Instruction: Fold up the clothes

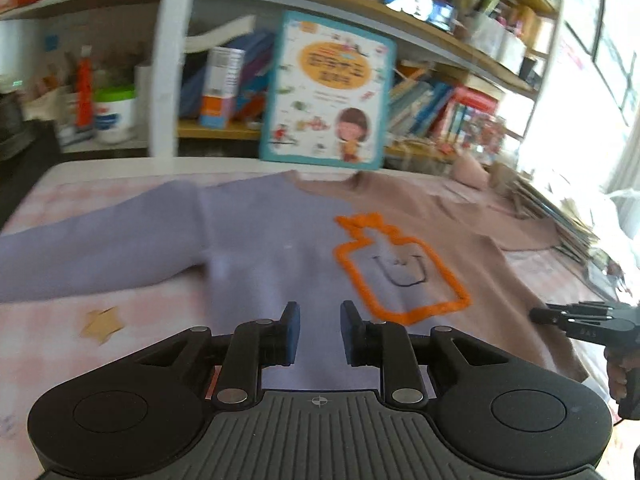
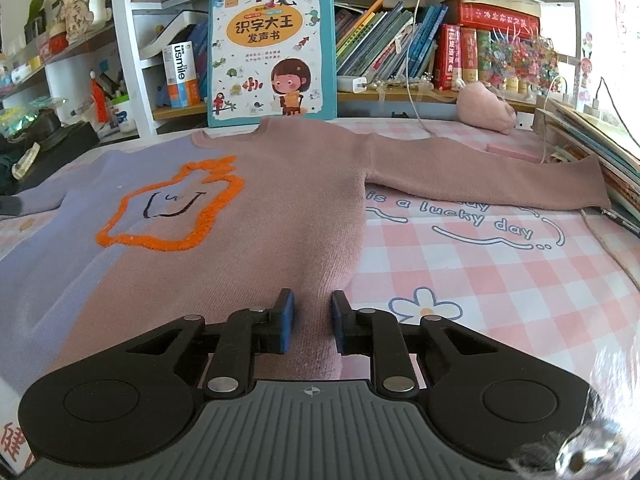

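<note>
Table (image 2: 500, 264) with the pink check cloth carries everything; the sweater (image 2: 280, 184) lies flat and face up across its middle, neck toward the far edge by the shelves, hem toward the near edge where I'm working. It is two-tone: lilac half on my left, dusty pink half on my right, orange outline motif (image 2: 172, 208) on the chest. Pink sleeve (image 2: 480, 176) is stretched out toward the right edge, cuff ending by the stack of books there; lilac sleeve (image 1: 92, 248) is spread toward the left edge. A picture book (image 2: 272, 52) stands propped at the far edge behind the collar, and a small pink plush (image 2: 486, 106) sits near the far right corner.

My read: nothing folded yet, garment just laid out, so this is the first grab.

Left gripper (image 1: 319, 330) hovers over the lilac hem area, jaws parted to a moderate gap, nothing between them. Right gripper (image 2: 313, 322) sits over the pink hem near the garment's right side seam, jaws likewise parted and empty; cloth is below them, and whether the tips touch it I can't tell.

Next move likely calls for dropping both onto the fabric, pinching one layer only, then carrying a sleeve or side panel across toward the centre line. Knit looks soft and will probably drag, so lift before pulling.
</note>
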The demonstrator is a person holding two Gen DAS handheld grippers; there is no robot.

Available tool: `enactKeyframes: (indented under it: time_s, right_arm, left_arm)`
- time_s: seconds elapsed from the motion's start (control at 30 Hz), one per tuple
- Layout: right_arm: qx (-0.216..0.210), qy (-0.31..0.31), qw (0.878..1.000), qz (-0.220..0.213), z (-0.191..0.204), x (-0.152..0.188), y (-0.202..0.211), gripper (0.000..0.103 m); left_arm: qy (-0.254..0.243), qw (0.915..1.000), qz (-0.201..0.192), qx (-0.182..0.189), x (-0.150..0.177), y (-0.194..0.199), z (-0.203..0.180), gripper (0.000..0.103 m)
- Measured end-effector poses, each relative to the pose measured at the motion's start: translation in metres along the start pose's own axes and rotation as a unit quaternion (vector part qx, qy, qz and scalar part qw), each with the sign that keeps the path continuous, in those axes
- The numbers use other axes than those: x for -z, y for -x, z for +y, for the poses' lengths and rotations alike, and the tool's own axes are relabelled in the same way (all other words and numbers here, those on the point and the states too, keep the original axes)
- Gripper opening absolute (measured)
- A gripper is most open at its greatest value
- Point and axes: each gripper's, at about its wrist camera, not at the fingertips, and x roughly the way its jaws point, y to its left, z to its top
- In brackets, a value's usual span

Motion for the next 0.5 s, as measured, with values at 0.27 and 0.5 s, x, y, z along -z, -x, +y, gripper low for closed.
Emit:
enactKeyframes:
  time_s: [0.27,0.5]
  right_arm:
    - [0.015,0.001,1.000,0.016,0.002,-0.006,-0.002,0.026]
    - [0.040,0.005,0.999,0.022,0.004,-0.011,-0.004,0.039]
  left_arm:
    - [-0.016,0.9993,0.022,0.028,-0.003,-0.042,-0.004,0.025]
    - [-0.063,0.9968,0.037,0.033,0.008,-0.058,-0.011,0.036]
